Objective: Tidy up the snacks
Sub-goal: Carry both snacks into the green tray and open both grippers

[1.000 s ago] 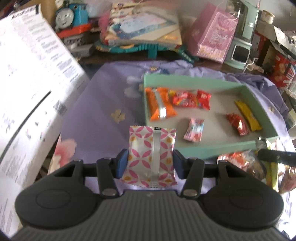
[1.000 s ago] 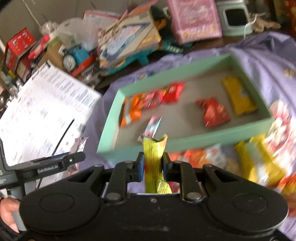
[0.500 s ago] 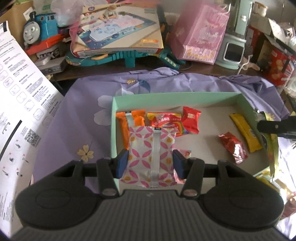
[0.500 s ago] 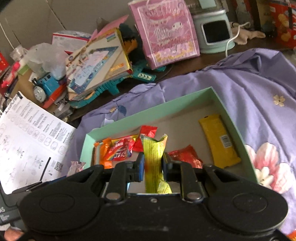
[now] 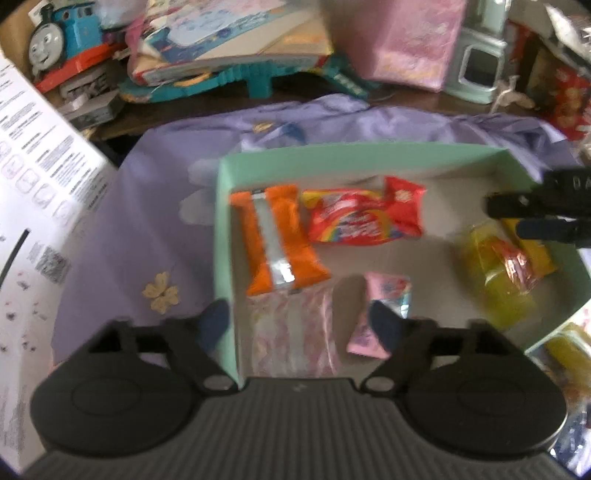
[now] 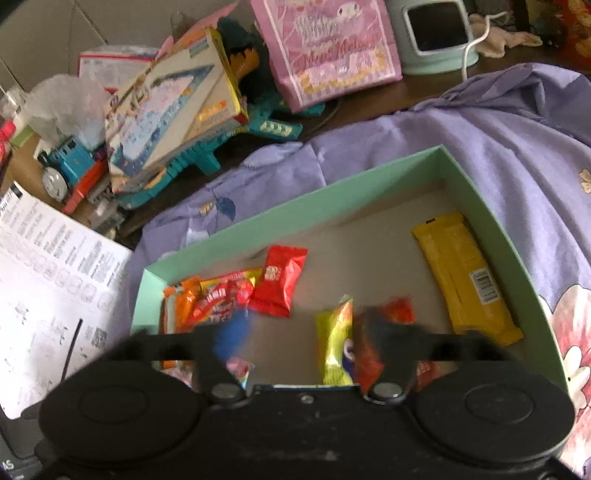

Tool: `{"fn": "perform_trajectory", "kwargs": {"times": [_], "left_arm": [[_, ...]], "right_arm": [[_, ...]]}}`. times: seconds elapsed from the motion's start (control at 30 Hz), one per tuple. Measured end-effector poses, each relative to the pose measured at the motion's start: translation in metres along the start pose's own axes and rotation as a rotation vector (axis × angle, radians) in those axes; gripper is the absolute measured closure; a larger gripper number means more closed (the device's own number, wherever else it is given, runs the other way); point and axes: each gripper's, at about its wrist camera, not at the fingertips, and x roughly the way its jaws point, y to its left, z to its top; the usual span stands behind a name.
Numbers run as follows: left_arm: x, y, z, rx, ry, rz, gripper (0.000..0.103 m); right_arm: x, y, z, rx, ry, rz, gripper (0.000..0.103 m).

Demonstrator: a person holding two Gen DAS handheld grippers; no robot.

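Observation:
A mint-green tray (image 5: 221, 229) (image 6: 476, 192) sits on a purple cloth and holds several snack packs. My left gripper (image 5: 299, 325) is open over the tray's near left corner. The pink-patterned pack (image 5: 291, 332), blurred, lies loose between its fingers in the tray, below an orange pack (image 5: 277, 236). My right gripper (image 6: 306, 336) is open over the tray. The yellow-green pack (image 6: 334, 347) (image 5: 495, 280) lies loose in the tray beside a red pack (image 6: 391, 317). A long yellow bar (image 6: 465, 277) lies at the tray's right side.
A white instruction sheet (image 5: 40, 192) lies left of the tray. Behind the cloth are a toy train (image 5: 62, 40), game boxes (image 6: 173, 107), a pink gift bag (image 6: 325, 48) and a mint-coloured appliance (image 6: 436, 33). More snacks (image 5: 565, 343) lie outside the tray's right corner.
Both grippers opened and let go: the pink-patterned pack dropped into the tray's near left corner, the yellow-green pack dropped in beside the red pack. Both grippers moved lower over the tray.

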Motion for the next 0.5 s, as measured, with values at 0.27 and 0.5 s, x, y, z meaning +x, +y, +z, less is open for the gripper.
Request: {"fn": "perform_trajectory", "kwargs": {"times": [0.27, 0.5], "left_arm": [[-0.014, -0.01, -0.001, -0.02, -0.017, 0.011, 0.0], [-0.032, -0.017, -0.01, -0.027, -0.014, 0.007, 0.0]], "right_arm": [[-0.027, 0.006, -0.012, -0.073, -0.033, -0.019, 0.0], [-0.054, 0.01, -0.029, -0.099, -0.018, -0.03, 0.0]]}}
